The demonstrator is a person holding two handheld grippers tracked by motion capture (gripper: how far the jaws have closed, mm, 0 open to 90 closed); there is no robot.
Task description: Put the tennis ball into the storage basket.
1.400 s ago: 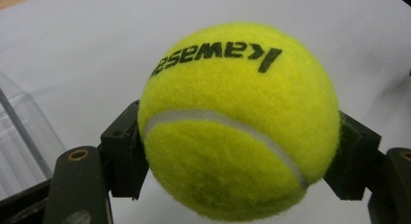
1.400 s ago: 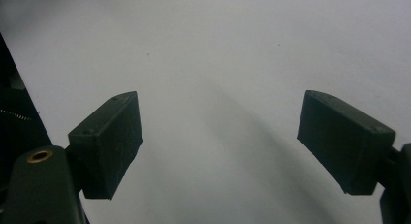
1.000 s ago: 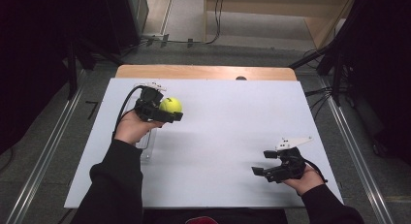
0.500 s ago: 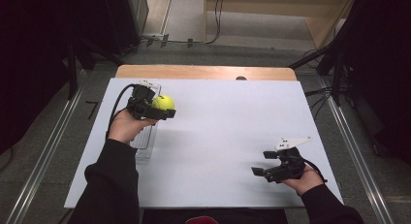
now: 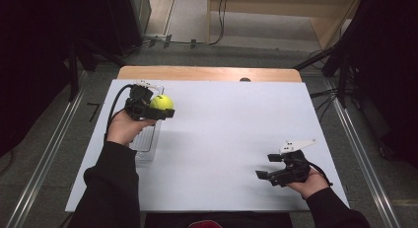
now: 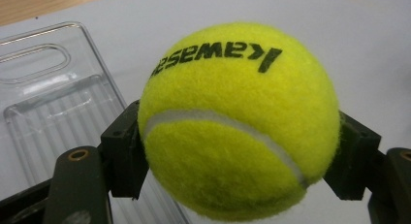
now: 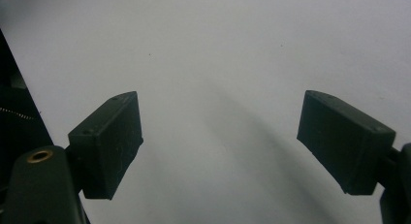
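A yellow tennis ball [image 5: 161, 102] with black lettering is clamped in my left gripper [image 5: 160, 108], held above the left part of the white table. In the left gripper view the ball [image 6: 238, 122] sits between both black jaws, over a clear plastic tray [image 6: 53, 103]. That tray [image 5: 146, 144] lies flat on the table under the left hand. My right gripper [image 5: 268, 168] rests low near the table's front right, open, with nothing between its fingers [image 7: 109, 141], and bare white table below.
The white table sheet [image 5: 231, 124] covers a wooden top [image 5: 207, 73] that shows along the far edge. Metal rails [image 5: 44, 159] run along both sides of the table on the floor. Cables [image 5: 197, 40] lie on the floor beyond.
My left gripper has carried the ball a little farther from the person and leftward. The right gripper has stayed where it was.
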